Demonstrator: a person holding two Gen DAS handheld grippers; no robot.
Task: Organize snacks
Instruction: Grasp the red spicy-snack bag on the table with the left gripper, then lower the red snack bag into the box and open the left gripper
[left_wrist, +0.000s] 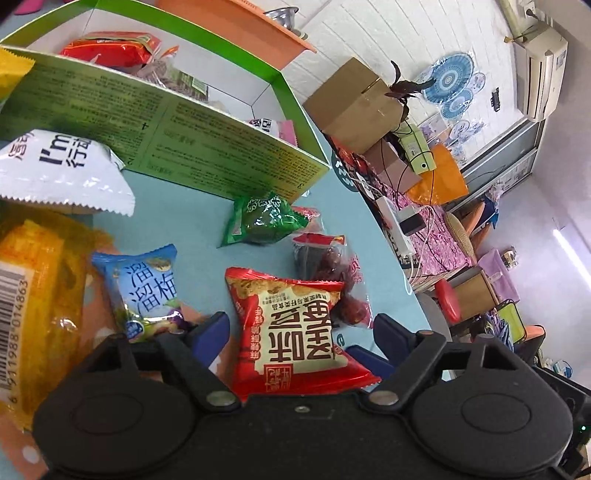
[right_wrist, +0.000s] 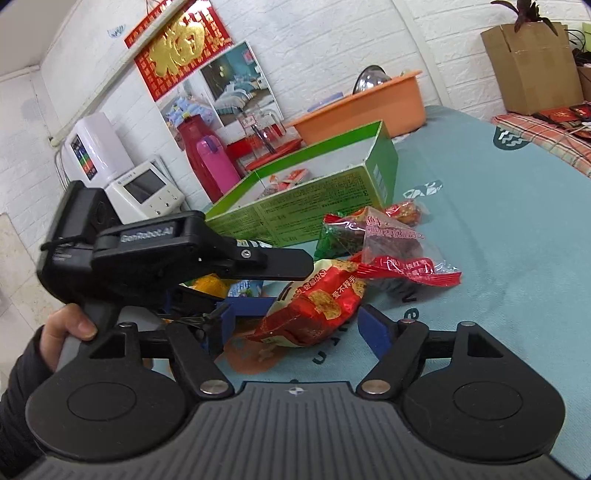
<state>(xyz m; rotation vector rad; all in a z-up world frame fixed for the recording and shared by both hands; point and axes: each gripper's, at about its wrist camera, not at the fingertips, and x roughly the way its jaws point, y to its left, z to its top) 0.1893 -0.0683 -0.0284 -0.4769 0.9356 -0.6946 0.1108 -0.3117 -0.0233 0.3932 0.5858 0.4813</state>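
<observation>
**A:** What is the left gripper (left_wrist: 301, 332) doing?

**B:** Its blue fingers (left_wrist: 210, 328) stand spread, one on each side of the red snack packet (left_wrist: 295, 332), which lies flat on the teal tablecloth (left_wrist: 177, 210). The packet's lower edge is cut off behind the gripper body, and I cannot tell whether the pads touch it.

**A:** And the right gripper (right_wrist: 303, 325)?

**B:** Also parted, nothing grasped. From its own camera the same red packet lies between the tips, and the left tool crosses in front of it, held by a hand (right_wrist: 64, 332) whose sleeve runs out of frame.

**A:** Where are the other snacks?

**B:** A blue packet (left_wrist: 142, 288) sits just left of the red one, its bottom hidden by a finger. A clear bag of red dates (left_wrist: 334, 280) is partly tucked behind the red packet. A green packet (left_wrist: 264, 221) lies near the green box (left_wrist: 184, 147). A yellow packet (left_wrist: 33, 295) and a white packet (left_wrist: 55, 170) are cropped by the left edge.

**A:** What's in the box?

**B:** A red-orange packet (left_wrist: 110, 50) and others mostly screened by the near wall.
</observation>
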